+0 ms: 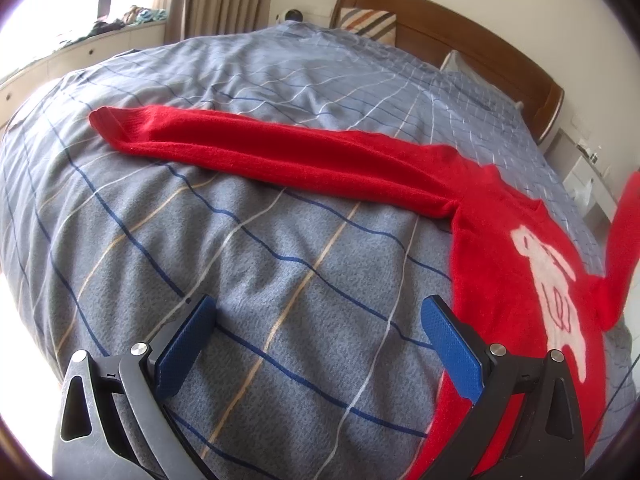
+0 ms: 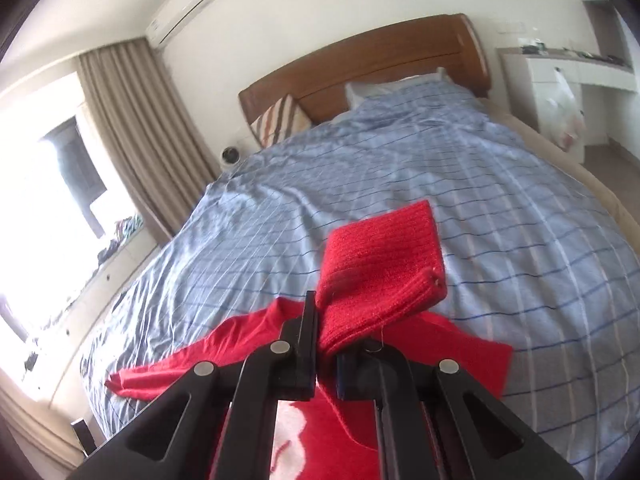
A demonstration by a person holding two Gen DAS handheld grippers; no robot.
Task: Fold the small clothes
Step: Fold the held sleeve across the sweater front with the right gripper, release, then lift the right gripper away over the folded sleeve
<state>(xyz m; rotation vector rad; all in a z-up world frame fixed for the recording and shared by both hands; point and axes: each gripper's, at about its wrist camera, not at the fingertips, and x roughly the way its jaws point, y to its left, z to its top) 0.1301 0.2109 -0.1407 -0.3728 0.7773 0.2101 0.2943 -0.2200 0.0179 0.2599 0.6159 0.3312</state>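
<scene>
A small red sweater (image 1: 516, 280) with a white picture on its front lies on the blue checked bed cover (image 1: 248, 248). One sleeve (image 1: 260, 152) stretches flat to the left across the cover. My left gripper (image 1: 320, 328) hangs open over bare cover, its right blue pad (image 1: 452, 344) at the sweater's left edge. In the right wrist view my right gripper (image 2: 324, 344) is shut on the other sleeve's ribbed cuff (image 2: 384, 268), lifted above the sweater's body (image 2: 352, 408). That raised sleeve (image 1: 624, 240) also shows at the right edge of the left wrist view.
A wooden headboard (image 2: 360, 60) with a striped cushion (image 2: 280, 120) and a white pillow (image 2: 384, 88) closes the far end of the bed. A window ledge with curtains (image 2: 132, 128) runs along the left side. White drawers (image 2: 560, 88) stand at the right.
</scene>
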